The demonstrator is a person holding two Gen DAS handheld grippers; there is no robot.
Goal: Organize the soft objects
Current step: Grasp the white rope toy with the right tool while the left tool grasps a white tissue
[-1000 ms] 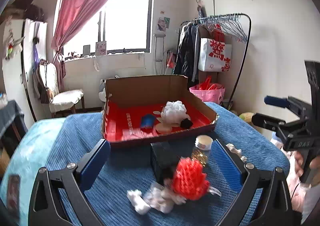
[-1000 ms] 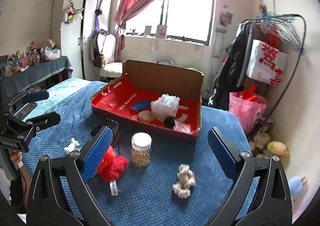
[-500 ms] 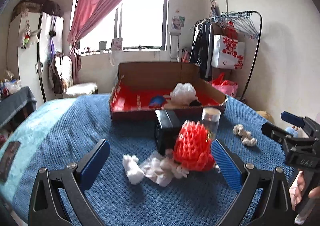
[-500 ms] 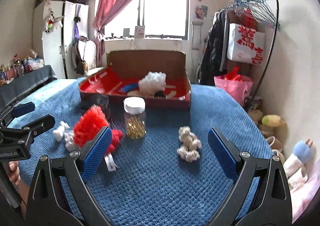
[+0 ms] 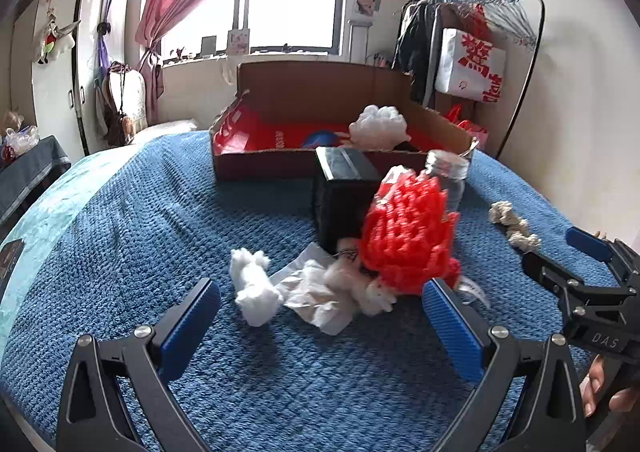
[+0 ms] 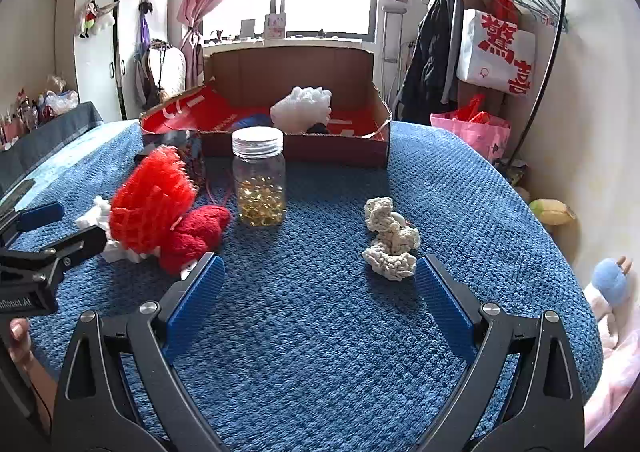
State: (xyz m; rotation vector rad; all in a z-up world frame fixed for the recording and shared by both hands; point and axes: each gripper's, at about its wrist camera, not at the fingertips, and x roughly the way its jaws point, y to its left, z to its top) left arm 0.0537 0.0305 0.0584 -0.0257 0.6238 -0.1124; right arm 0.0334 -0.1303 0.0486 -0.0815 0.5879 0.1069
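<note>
Blanket (image 6: 460, 188) lies bare before both wide jaws, cream knit (image 6: 390, 240) seemingly just beyond right gripper (image 6: 320, 284).

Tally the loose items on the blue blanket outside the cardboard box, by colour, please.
Red: 1, knitted toy
White: 2, fluff wad, crumpled tissue
Cream: 1, crochet piece
Black: 1, box
Clear: 1, jar of yellow beads
Total: 6
</note>
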